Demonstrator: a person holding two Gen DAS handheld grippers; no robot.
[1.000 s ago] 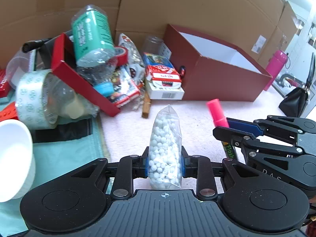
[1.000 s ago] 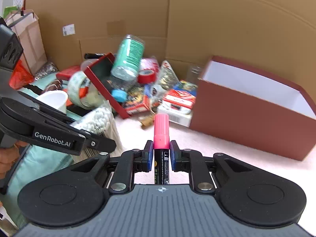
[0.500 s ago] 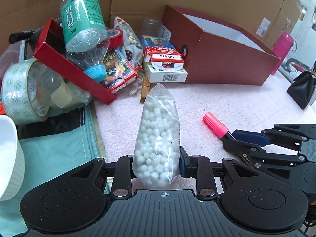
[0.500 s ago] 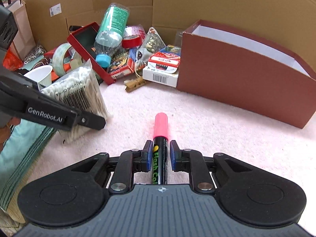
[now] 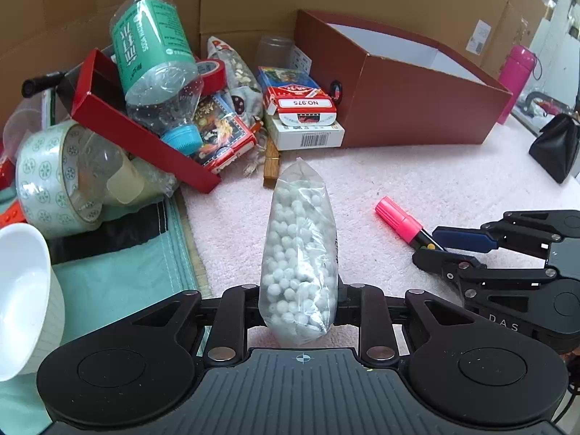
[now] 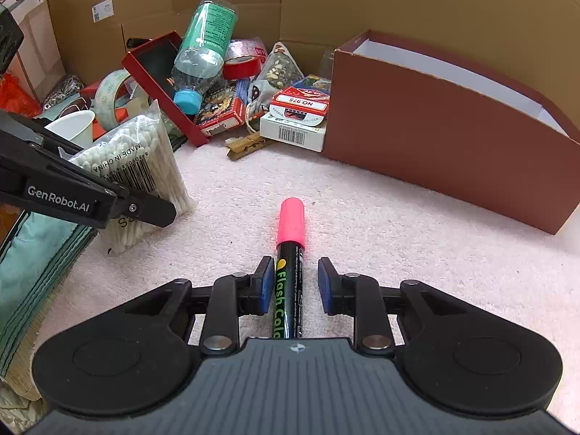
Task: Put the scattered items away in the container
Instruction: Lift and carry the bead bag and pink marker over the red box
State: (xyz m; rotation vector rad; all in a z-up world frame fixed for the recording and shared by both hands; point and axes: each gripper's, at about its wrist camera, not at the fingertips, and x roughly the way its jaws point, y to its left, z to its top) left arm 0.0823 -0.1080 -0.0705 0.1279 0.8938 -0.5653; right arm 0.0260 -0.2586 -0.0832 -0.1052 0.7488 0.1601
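A clear bag of cotton swabs [image 5: 297, 239] stands upright on the pink mat between the jaws of my left gripper [image 5: 299, 290]. The jaws are closing and squeeze its lower part. In the right wrist view the same bag [image 6: 134, 159] stands at the left with a left finger [image 6: 145, 210] across it. A black marker with a pink cap [image 6: 291, 224] lies flat on the mat. My right gripper [image 6: 295, 279] is around its barrel with the jaws opening and a gap at the right pad. The dark red box [image 6: 435, 145] stands open behind, to the right.
A pile at the back left holds a green-labelled bottle [image 5: 156, 54], a red lid [image 5: 137, 134], tape rolls, card packs [image 5: 301, 108] and a wooden clothespin [image 5: 271, 166]. A white cup [image 5: 21, 290] sits on teal cloth. A black pouch [image 5: 554, 145] lies far right. Cardboard walls stand behind.
The right gripper came down, laid the marker on the mat and parted its jaws. The left jaws loosened, then closed again on the bag, which now stands lower.
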